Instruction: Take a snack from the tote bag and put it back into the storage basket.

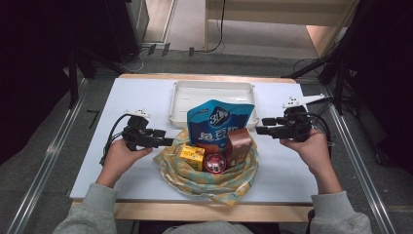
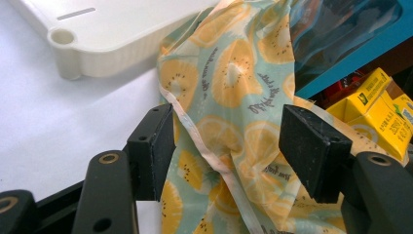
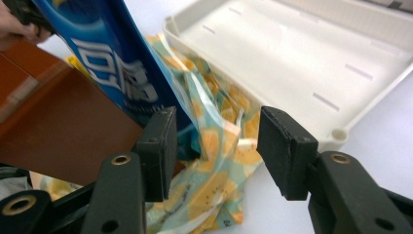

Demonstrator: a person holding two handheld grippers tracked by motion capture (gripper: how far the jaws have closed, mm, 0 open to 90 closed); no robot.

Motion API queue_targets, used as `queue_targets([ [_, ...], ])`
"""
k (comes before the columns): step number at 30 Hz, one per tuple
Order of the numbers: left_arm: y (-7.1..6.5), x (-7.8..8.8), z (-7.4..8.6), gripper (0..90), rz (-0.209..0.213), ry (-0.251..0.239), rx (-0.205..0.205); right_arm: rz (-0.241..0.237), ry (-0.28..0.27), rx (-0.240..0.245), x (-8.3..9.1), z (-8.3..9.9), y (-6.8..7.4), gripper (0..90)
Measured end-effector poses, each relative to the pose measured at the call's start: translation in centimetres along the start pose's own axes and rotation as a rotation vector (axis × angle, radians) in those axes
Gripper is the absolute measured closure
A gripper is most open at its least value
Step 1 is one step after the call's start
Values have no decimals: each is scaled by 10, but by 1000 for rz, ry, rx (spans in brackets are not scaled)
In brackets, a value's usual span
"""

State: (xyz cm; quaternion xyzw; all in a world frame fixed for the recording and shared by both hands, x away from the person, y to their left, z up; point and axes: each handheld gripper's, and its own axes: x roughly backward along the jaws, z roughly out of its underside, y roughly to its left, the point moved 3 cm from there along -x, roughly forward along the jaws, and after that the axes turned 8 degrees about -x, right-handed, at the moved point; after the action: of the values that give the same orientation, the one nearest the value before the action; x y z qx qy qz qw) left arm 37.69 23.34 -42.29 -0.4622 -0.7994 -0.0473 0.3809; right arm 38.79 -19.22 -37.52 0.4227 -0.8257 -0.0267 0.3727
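Bag [image 1: 207, 171] w/ snacks [image 1: 220, 127], tray [image 1: 213, 87] behind

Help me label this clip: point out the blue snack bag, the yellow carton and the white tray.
blue snack bag [image 1: 220, 122]: high view, on its printed front.
yellow carton [image 1: 192, 157]: high view, on its top face.
white tray [image 1: 181, 105]: high view, on the bare floor near its left wall.

My left claw [image 1: 165, 142] and right claw [image 1: 260, 130] are matte black, each with two blocky square-ended jaws faced with flat pads. Brass-ringed screw holes dot the jaw arms. Black cables trail off each body, white plates sit on top, and my sleeves [image 1: 92, 204] are grey.
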Motion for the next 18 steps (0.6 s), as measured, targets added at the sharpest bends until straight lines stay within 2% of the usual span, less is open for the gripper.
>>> queue_targets([
  [7,-3,-1,-2,392,2,-9,-6,-26,-28,52,13,-20,16,508],
  [18,-1,-1,-2,393,2,-2,-3,-52,-19,89,13,-37,32,487],
])
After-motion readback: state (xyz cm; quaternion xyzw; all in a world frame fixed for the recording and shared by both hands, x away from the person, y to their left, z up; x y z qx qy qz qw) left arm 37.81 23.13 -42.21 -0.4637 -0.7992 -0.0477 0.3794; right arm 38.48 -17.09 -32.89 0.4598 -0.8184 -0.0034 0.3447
